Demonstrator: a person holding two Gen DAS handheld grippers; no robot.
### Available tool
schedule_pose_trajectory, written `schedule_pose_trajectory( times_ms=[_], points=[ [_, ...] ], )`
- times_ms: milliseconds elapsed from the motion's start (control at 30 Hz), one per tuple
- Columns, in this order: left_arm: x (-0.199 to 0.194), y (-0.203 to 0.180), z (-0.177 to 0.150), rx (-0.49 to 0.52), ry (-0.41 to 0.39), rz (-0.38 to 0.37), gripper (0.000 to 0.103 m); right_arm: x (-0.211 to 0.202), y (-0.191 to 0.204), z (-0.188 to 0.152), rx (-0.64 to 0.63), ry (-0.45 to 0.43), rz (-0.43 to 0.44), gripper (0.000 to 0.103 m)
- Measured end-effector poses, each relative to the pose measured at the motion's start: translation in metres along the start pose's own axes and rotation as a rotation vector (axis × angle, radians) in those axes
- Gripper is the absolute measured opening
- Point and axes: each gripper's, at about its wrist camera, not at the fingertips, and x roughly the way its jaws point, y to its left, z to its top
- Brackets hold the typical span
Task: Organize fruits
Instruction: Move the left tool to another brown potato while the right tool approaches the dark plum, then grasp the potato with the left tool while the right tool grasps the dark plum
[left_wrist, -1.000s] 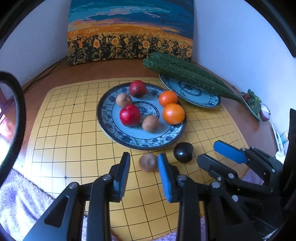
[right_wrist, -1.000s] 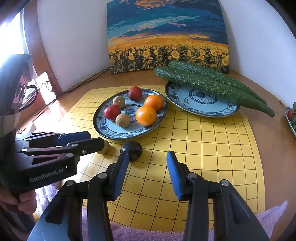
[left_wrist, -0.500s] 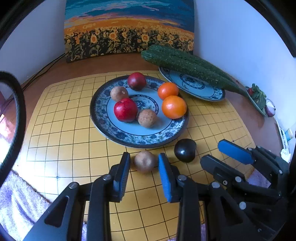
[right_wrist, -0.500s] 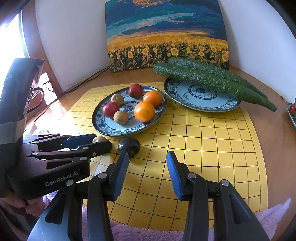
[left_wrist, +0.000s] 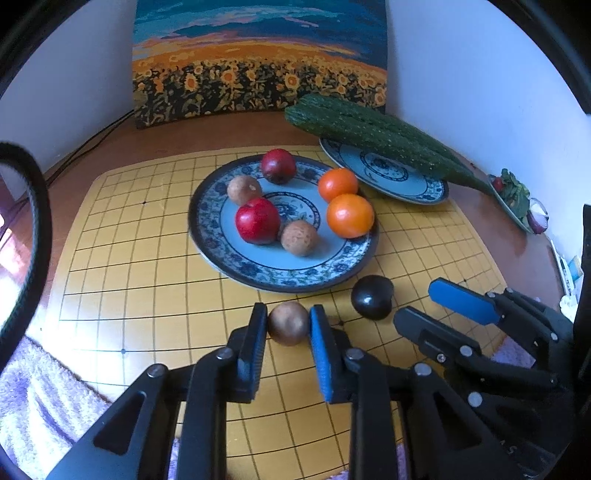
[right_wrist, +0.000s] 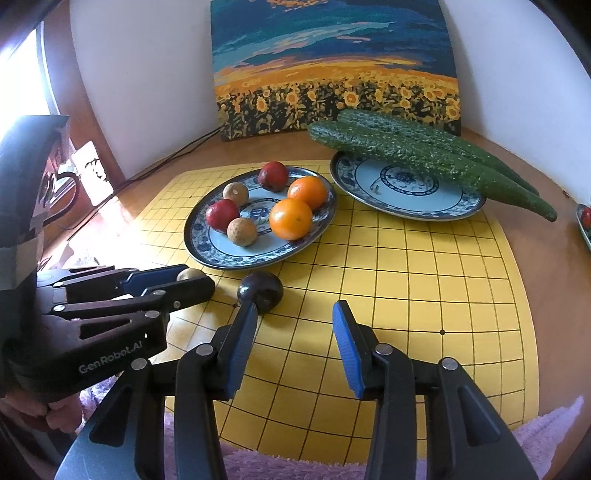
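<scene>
Nearest, the left claw (left_wrist: 288, 325) has just closed, grasping a brown round fruit (left_wrist: 288, 322) on the yellow grid mat (right_wrist: 406, 266); the right view mostly hides it. The right claw (right_wrist: 291, 325) gapes, empty, beside a dark fruit (right_wrist: 260, 290). Beyond, the fruit plate (left_wrist: 221, 254), then cucumbers (right_wrist: 424, 155).

R gripper (right_wrist: 291, 328) open, empty; dark fruit (right_wrist: 260, 290) just beyond, maybe touching L finger.

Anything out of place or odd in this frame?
Two fruits sit off the fruit plate on the yellow grid mat: a brown round fruit, gripped by the left gripper, and a dark fruit lying loose beside it. Also, the cucumbers overhang the second plate.
</scene>
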Motion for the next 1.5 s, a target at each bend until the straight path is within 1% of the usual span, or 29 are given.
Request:
schedule_pose_trajectory(
  times_ms=[733,1500],
  points=[
    [-0.015,0.024,-0.005,-0.06,-0.026,0.018,0.025,0.006,0.017,0.001,-0.022,0.022,0.008,0.044],
    [-0.017,0.033,-0.008,-0.098,-0.038,0.015,0.025,0.022,0.025,0.004,-0.017,0.047,-0.026,0.044]
  ],
)
